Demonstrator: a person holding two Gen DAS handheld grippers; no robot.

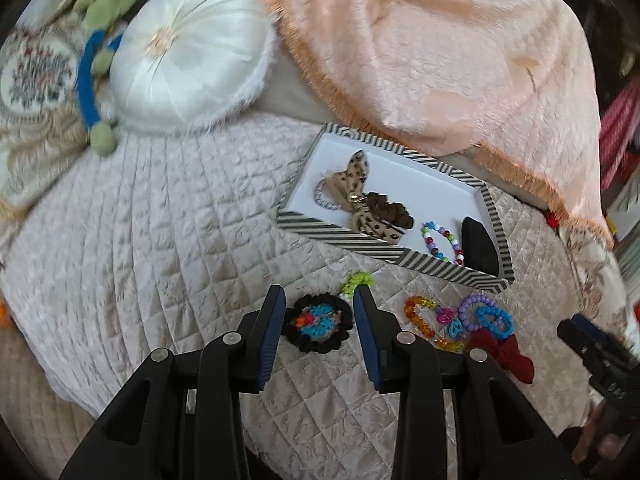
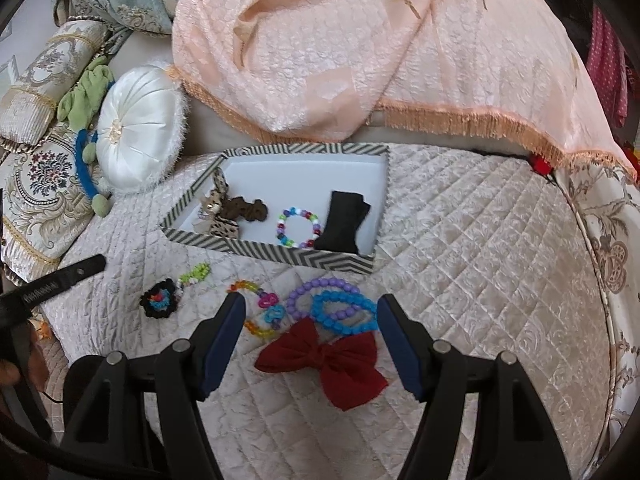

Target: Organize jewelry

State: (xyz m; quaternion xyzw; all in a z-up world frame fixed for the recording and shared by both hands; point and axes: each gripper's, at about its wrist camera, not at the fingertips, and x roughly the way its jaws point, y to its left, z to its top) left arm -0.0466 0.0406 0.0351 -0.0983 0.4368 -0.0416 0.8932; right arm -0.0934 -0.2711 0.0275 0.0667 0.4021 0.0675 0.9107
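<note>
Left wrist view shows your left gripper [image 1: 320, 300], jaws apart and empty, straddling the soft, light black crocheted multicoloured-centre hair tie [image 1: 317, 325]; pinch its rim at three and nine o'clock.

My left gripper [image 1: 320, 300] is matte black plastic with ribbed dark-blue pads [image 1: 274, 320] and round silver pivot screws. My right gripper [image 2: 312, 312] matches it, and pale lettering marks one black finger's side.

quilted bedspread [image 2: 460, 240] | round white cushion [image 2: 138, 140] | peach fringed throw [image 2: 340, 60] | embroidered pillow [image 2: 40, 184]
</note>
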